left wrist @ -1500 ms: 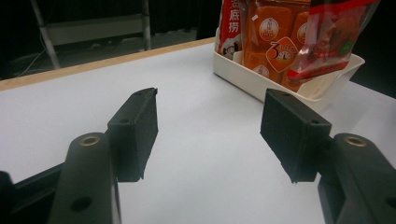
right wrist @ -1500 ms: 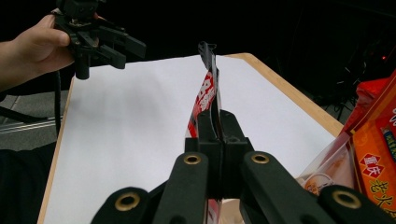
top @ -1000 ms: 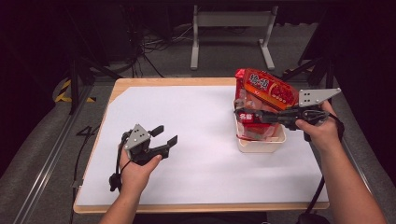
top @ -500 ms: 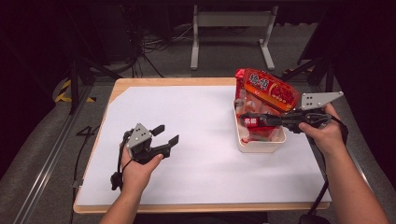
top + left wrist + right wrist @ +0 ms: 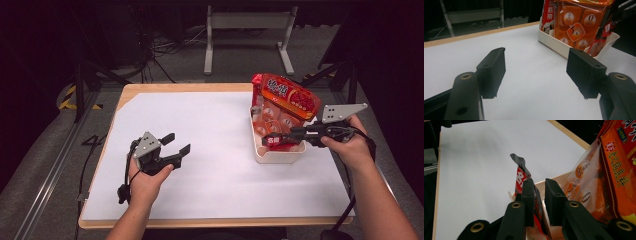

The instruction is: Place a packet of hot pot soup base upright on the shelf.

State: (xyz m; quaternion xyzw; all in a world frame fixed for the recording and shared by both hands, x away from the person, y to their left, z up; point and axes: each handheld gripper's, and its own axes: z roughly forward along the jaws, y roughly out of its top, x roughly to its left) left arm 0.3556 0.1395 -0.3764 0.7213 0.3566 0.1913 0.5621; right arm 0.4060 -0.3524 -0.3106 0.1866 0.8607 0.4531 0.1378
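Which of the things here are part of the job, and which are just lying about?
Part of the job:
- small red-and-black snack packet, between the right tongs, whose jaws have just been opening
- white plastic tray
- large red-orange food bags standing in it

Lying about:
- left tongs, open and idle
- white table sheet
- grey metal stand behind

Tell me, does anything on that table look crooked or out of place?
Yes, mildly. The big red snack bag leans tilted in the white tray, sticking well above its rim. A small red packet stands with a crumpled top edge between the right gripper jaws, which have just been opening. Nothing looks spilled.
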